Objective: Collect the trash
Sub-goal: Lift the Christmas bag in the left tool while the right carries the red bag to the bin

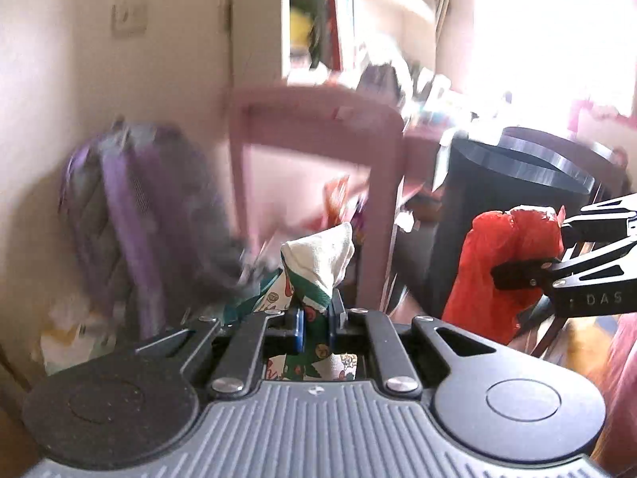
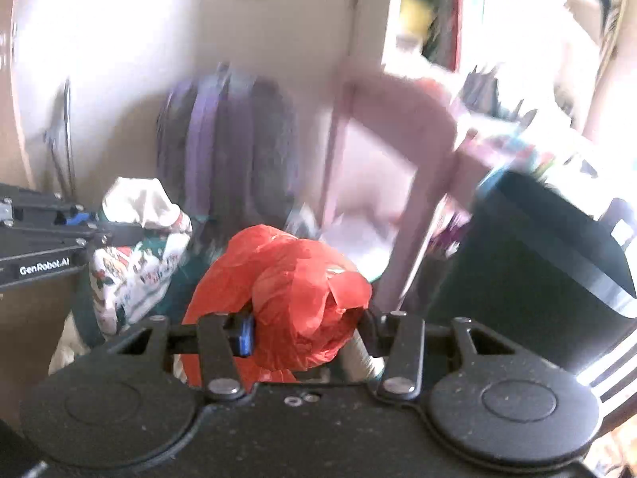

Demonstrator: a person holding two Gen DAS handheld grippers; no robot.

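Observation:
My left gripper (image 1: 316, 318) is shut on a crumpled printed paper napkin (image 1: 318, 263), white with green and red pattern, held in the air. It also shows at the left of the right wrist view (image 2: 139, 247). My right gripper (image 2: 306, 328) is shut on a crumpled red plastic bag (image 2: 294, 290), also held up; in the left wrist view the red bag (image 1: 497, 263) hangs at the right. A black trash bin (image 1: 513, 187) stands just behind and right of both; in the right wrist view the bin (image 2: 537, 271) is at the right.
A pink chair (image 1: 318, 127) stands straight ahead, with a purple backpack (image 1: 139, 207) leaning on the wall to its left. A cluttered pink desk (image 1: 430, 119) and white shelves (image 1: 358, 20) lie behind. Loose papers lie on the floor under the chair.

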